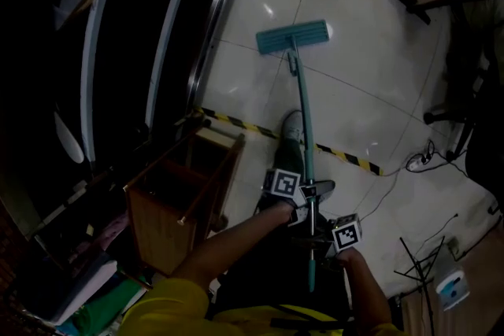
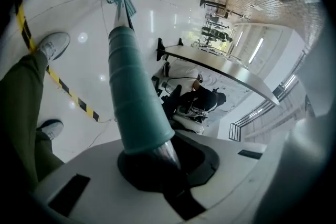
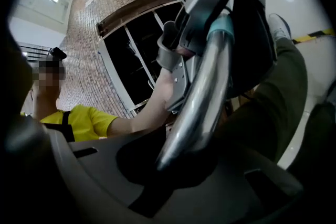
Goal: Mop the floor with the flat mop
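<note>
You hold the mop (image 1: 302, 102) with both grippers, one behind the other on the upper part of its handle (image 2: 134, 97). Your left gripper (image 1: 304, 197) is the forward one. Its jaws are closed around the pole just where the teal sleeve ends and the bare metal tube (image 3: 205, 92) begins, with the dark pads wrapped snugly about it. Your right gripper (image 1: 323, 245) sits near it, closer to your body, and its jaws are likewise clamped on the shiny tube, with no gap showing. Behind the right gripper a short teal end of the handle sticks out toward you.

The mop's flat teal head (image 1: 291, 37) lies on the white tiled floor (image 1: 362, 59), well out in front of you. It is beyond the yellow-and-black tape (image 1: 346, 157) that runs across the tiles, and near the dark door track (image 1: 211, 35) along the floor's left edge. The handle slants back from the head, crosses over the tape and comes up to your grippers.

Your shoe (image 1: 293, 126) stands at the tape, just left of the handle. A wooden crate (image 1: 185, 193) stands to your left, beside the dark doors. Loose cables (image 1: 425, 157) lie toward the floor's right edge.
</note>
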`<state>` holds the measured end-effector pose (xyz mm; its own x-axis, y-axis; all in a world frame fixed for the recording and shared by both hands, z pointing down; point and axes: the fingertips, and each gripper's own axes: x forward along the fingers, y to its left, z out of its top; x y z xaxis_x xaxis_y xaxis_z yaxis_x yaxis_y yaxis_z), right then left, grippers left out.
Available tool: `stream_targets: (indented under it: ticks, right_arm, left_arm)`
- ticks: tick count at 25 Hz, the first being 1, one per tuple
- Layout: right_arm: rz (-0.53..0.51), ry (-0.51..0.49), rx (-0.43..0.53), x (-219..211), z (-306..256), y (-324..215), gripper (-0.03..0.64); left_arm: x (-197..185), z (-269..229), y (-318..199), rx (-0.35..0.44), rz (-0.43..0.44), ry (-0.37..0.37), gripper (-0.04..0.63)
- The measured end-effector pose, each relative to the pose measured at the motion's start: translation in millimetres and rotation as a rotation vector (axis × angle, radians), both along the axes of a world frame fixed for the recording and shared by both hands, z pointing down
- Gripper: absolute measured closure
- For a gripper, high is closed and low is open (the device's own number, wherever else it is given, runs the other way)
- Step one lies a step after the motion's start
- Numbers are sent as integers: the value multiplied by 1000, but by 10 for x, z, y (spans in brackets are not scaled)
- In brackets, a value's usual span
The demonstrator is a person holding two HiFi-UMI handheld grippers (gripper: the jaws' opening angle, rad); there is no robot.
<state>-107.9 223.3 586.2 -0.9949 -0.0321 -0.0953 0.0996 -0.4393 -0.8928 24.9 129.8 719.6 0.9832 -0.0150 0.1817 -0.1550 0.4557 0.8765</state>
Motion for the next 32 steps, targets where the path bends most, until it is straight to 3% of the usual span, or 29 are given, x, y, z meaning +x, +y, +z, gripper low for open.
stream_targets:
  ticks: [3,5,11,15,18,21,24,29,32]
  right_arm:
    - [29,-13,20,82,112,-88,584]
    - [9,-31,64,143,246,-283,572]
    - [-24,32,167,226,888,-982,571]
    - [-42,69,233,166,1157,-1478,574]
    - [0,57,187,17,1157,-1651,581]
    - [71,12,127,-62,910,-1462,585]
    - [126,18,60,-78,607,-852,595]
    - [197,69,-37,-6,144,104,604]
    - [217,79,-12,84,205,135,606]
  left_arm:
    - [99,24,-91,-32,-53,55,554]
    - [181,117,-303,-60,-43,59,555]
    - [236,653,-1076,20,49,2,555]
    - [183,880,-1647,88,16,10,558]
    - [26,953,-1826,134,48,-36,558]
    - [-9,853,-1544,120,108,-70,564]
    - [34,591,-797,43,178,-80,577]
    - [214,98,436,-79,238,-9,580]
    - [313,117,515,-98,221,27,584]
